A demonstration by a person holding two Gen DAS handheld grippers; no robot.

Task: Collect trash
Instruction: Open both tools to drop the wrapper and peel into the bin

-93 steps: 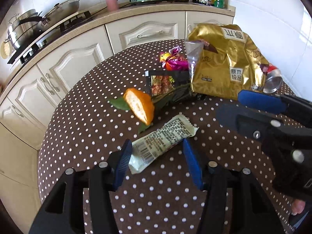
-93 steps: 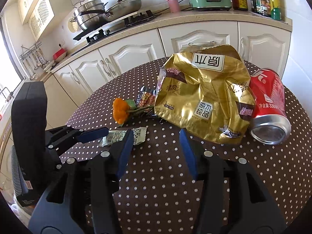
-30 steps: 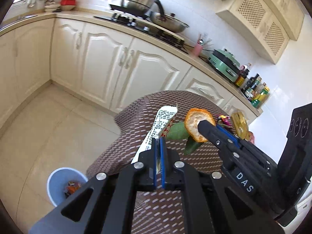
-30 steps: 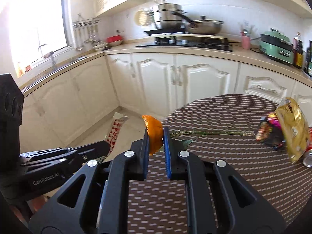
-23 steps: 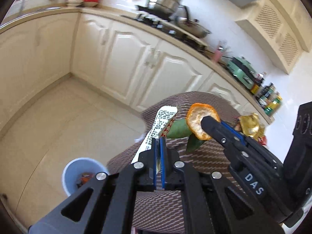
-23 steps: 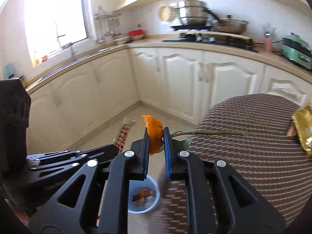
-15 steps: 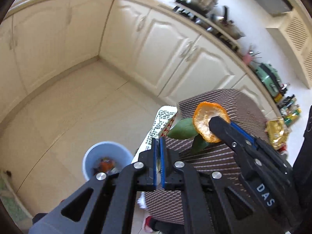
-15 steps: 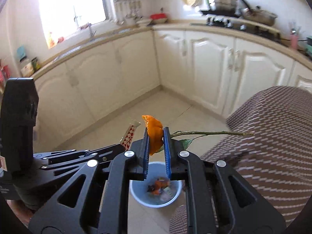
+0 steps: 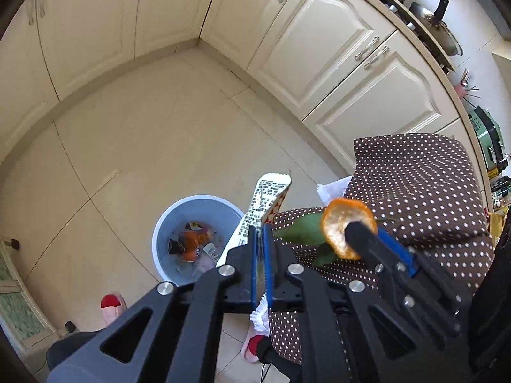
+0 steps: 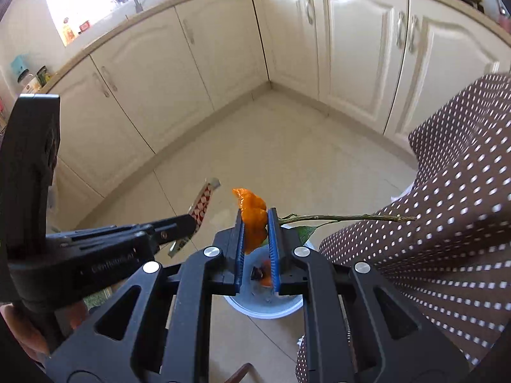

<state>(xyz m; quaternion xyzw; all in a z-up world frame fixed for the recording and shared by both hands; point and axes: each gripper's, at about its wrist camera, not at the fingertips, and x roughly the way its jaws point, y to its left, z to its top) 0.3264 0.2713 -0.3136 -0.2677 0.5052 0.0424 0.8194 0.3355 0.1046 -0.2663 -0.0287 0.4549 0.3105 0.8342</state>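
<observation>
Below you sits the blue bin (image 9: 179,220); your left gripper (image 9: 261,249) pinches the wrapper (image 9: 266,198), your right gripper (image 10: 255,233) clamps the orange peel (image 10: 252,220).

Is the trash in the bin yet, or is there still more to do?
Some trash already lies in the blue bin on the floor. Right now the left gripper pinches a wrapper and the right gripper pinches an orange peel with its twig, both above the bin. Neither is dropped yet, so letting go is what's left.
</observation>
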